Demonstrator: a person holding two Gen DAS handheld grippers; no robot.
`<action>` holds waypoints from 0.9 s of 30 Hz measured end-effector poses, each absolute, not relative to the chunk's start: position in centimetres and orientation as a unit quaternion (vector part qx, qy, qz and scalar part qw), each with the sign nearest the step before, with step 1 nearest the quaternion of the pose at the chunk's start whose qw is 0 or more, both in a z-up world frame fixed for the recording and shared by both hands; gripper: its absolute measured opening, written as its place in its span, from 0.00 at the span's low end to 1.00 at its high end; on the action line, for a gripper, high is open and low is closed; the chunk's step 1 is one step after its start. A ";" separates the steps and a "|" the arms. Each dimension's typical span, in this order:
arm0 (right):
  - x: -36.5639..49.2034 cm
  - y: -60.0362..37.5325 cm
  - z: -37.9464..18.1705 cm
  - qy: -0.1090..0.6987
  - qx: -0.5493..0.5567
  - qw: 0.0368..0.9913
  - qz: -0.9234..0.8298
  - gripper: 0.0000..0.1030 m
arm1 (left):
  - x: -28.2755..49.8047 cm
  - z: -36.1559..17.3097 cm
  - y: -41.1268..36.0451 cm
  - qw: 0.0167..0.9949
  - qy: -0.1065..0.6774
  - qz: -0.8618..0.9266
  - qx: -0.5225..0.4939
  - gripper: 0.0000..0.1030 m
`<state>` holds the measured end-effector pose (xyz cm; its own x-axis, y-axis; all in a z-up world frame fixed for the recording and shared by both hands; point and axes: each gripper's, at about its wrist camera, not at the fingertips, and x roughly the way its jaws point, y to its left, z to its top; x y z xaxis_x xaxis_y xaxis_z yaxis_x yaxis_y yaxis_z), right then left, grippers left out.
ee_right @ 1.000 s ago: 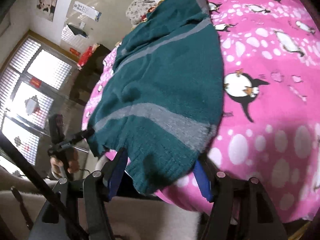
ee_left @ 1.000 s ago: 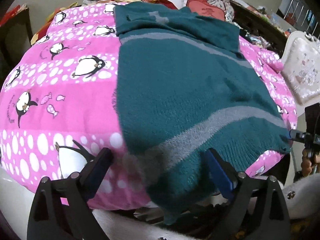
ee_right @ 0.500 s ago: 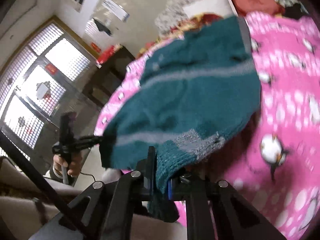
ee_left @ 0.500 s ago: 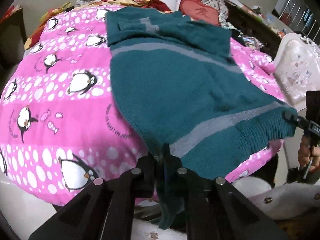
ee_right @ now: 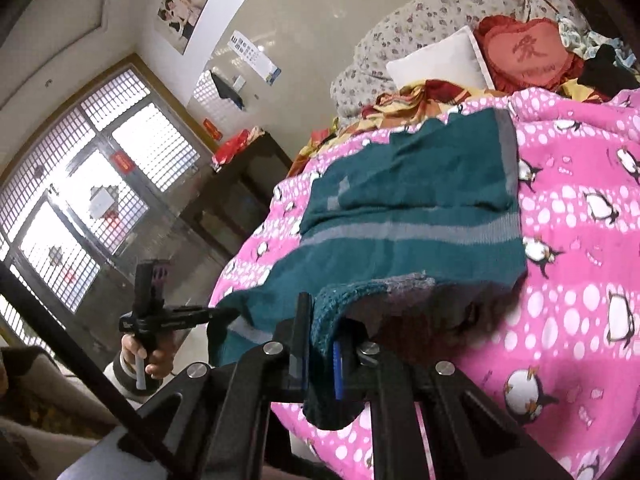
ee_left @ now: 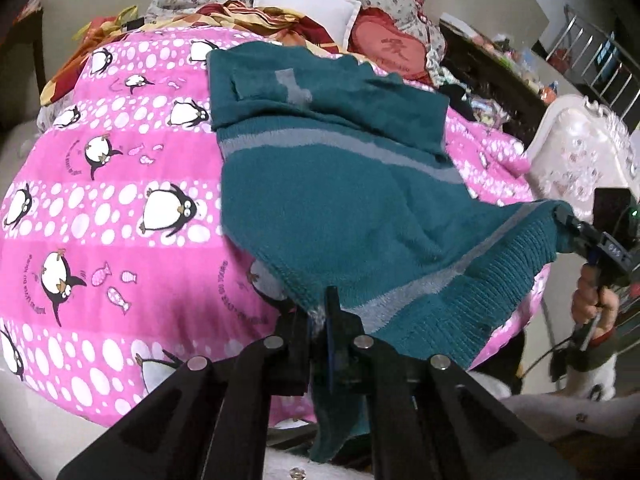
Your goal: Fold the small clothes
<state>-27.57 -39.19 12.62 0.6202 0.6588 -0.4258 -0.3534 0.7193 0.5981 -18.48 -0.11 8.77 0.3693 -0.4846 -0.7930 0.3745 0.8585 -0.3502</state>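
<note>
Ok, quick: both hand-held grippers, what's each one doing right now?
Left hand-held gripper: closed on the teal sweater hem corner.
Right hand-held gripper: closed on the hem's other corner.

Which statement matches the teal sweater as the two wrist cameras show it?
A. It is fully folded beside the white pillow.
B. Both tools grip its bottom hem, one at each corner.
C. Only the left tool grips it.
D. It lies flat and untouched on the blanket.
B: the left tool and the right tool are each shut on a corner of the teal sweater, lifting its ribbed hem off the pink penguin blanket.
</note>
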 end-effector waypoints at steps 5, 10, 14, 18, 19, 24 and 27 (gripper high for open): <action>-25.0 -39.4 14.9 0.292 0.234 0.878 0.299 0.08 | -16.2 11.4 0.3 0.835 0.475 -0.267 -0.072 0.05; -20.9 -39.8 16.4 0.274 0.235 0.883 0.299 0.08 | -12.6 13.7 0.2 0.845 0.454 -0.270 -0.085 0.05; -15.9 -41.3 16.4 0.274 0.254 0.887 0.272 0.08 | -7.5 14.1 0.5 0.843 0.455 -0.263 -0.117 0.05; -10.9 -42.8 15.0 0.287 0.278 0.885 0.238 0.08 | -2.4 13.6 0.2 0.837 0.465 -0.252 -0.141 0.05; -9.7 -43.1 14.6 0.291 0.283 0.884 0.231 0.08 | -0.9 13.4 -0.3 0.839 0.466 -0.245 -0.137 0.05; -4.0 -44.4 12.5 0.310 0.297 0.881 0.200 0.08 | 3.9 12.0 -1.6 0.838 0.480 -0.223 -0.133 0.05; -1.3 -45.1 11.1 0.323 0.305 0.879 0.175 0.08 | 6.8 10.8 -2.1 0.839 0.488 -0.203 -0.128 0.05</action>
